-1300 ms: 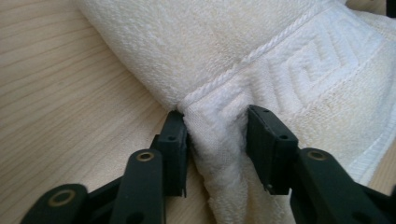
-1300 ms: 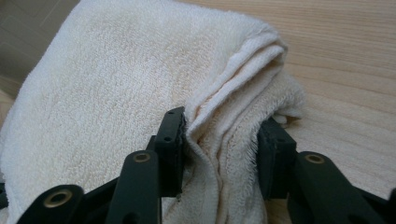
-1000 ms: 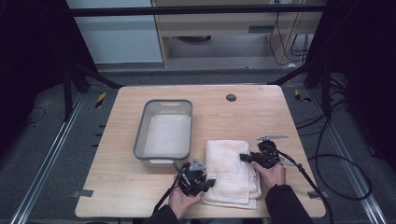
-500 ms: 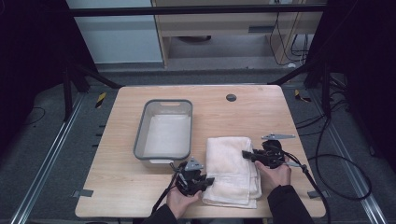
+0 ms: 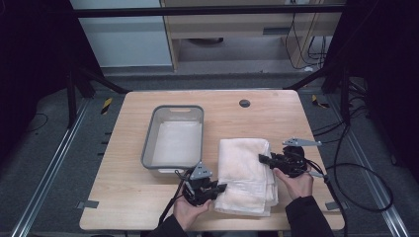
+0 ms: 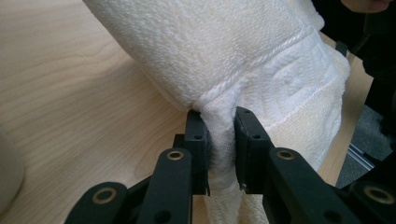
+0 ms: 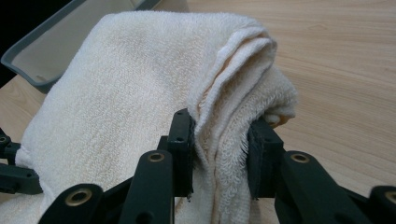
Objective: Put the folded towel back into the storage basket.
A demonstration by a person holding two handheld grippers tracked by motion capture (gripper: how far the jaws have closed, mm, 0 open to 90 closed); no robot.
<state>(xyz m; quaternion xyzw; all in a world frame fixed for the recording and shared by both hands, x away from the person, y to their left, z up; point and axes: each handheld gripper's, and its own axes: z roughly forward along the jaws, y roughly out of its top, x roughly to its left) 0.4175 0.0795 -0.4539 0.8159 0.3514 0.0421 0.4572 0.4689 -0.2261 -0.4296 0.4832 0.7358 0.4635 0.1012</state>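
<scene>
A grey bin (image 5: 174, 137) holding a pale cloth sits just left of the folded towel (image 5: 245, 173). Both the left gripper (image 5: 221, 188) and the right gripper (image 5: 262, 159) have their fingers clamped on towel edges.

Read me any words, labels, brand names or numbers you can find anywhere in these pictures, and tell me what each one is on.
None can be read: the towel shows only a woven border pattern, no lettering.
The grey bin, the wooden table and both grippers, left and right, carry no legible marks.
</scene>
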